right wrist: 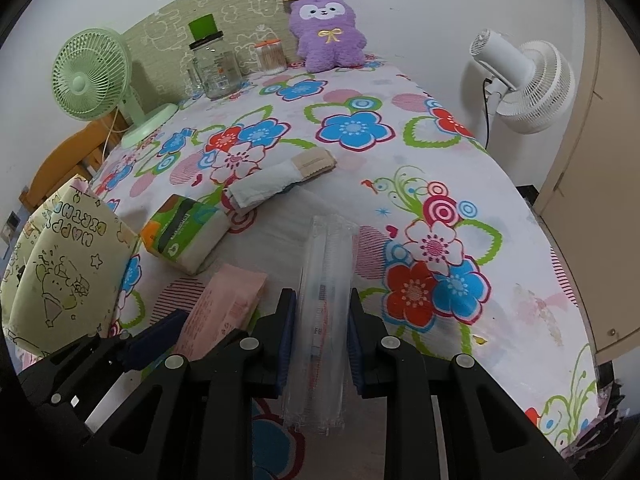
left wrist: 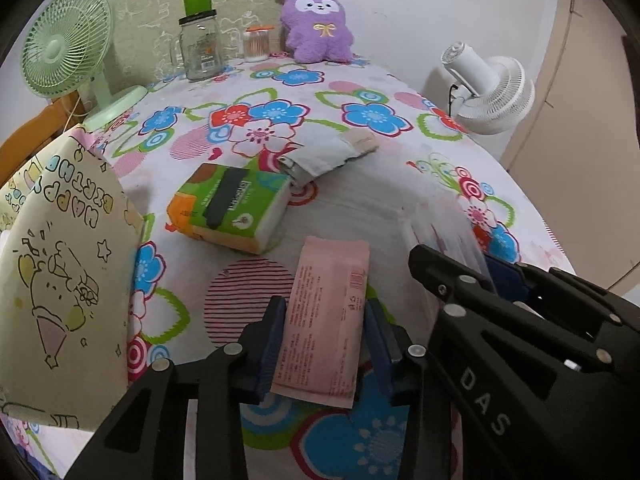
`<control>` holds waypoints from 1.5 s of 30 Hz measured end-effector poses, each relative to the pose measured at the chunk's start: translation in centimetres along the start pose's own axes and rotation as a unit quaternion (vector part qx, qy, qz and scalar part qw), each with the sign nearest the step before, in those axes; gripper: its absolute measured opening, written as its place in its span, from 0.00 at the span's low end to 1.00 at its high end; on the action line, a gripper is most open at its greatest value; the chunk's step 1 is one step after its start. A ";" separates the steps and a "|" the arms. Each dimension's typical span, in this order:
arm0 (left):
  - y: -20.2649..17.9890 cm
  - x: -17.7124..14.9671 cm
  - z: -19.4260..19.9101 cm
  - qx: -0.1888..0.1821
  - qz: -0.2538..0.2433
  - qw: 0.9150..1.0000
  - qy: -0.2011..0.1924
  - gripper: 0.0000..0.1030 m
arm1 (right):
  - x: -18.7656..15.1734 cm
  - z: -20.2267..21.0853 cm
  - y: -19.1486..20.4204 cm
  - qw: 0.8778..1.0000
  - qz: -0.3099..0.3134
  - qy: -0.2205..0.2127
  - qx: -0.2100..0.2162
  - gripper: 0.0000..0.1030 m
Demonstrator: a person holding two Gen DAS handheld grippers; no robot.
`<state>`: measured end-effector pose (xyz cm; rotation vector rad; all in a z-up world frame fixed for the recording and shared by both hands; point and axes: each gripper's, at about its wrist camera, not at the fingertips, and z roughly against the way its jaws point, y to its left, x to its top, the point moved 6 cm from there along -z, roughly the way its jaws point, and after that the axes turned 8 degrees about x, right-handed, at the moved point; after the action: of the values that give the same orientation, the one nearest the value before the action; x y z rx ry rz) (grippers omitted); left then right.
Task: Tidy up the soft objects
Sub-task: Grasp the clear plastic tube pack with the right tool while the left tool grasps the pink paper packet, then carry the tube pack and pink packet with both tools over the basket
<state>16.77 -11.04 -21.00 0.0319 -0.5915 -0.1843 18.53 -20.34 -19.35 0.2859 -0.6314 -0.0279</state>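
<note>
- Soft objects lie scattered on a surface (right wrist: 532,320) under a flowered cloth: a purple plush toy (left wrist: 316,26) at the far edge against the wall, a green tissue pack (left wrist: 230,206) at mid left, a rolled pale cloth (left wrist: 324,156) just beyond it, a pink flat packet (left wrist: 326,316) near, and a clear plastic packet (right wrist: 322,320) just to its right.
- A cream gift bag (left wrist: 60,272) with cartoon drawings stands at the near left edge; I judge it the likely place for the items.
- A green fan (left wrist: 66,44) stands far left, a white fan (right wrist: 520,76) off the right edge, and a glass jar (left wrist: 200,46) sits between the green fan and the plush toy.
- The left claw (left wrist: 322,350) grips the pink packet by its long sides; the right claw (right wrist: 322,340) is clamped on the clear packet the same way.
- To do this step well, lift both packets straight up, keeping the claws apart, since they sit side by side.
- Open room lies in the middle and to the right; the bag crowds the left edge.
</note>
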 end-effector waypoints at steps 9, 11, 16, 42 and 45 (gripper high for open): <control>-0.5 0.1 1.2 0.012 -0.008 1.000 -0.020 0.38 | -0.1 1.0 -0.5 1.000 -0.001 -0.006 0.002 0.26; -0.6 0.2 1.5 0.014 -0.008 1.000 -0.024 0.38 | -0.1 1.4 -0.6 1.000 -0.001 -0.008 0.003 0.26; -0.7 0.5 2.6 0.017 -0.009 0.999 -0.036 0.38 | 0.2 2.4 -0.4 1.000 0.004 -0.018 0.003 0.26; -0.4 2.7 9.6 0.019 0.000 0.994 -0.107 0.38 | 2.7 10.0 2.3 0.995 0.056 -0.087 0.004 0.26; -0.3 3.1 10.7 0.019 0.001 0.993 -0.118 0.38 | 3.2 11.0 2.6 0.993 0.060 -0.098 0.005 0.26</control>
<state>13.29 -11.66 -10.49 0.0458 -0.8300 -0.1760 14.45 -21.00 -8.31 0.2559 -0.8433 0.0628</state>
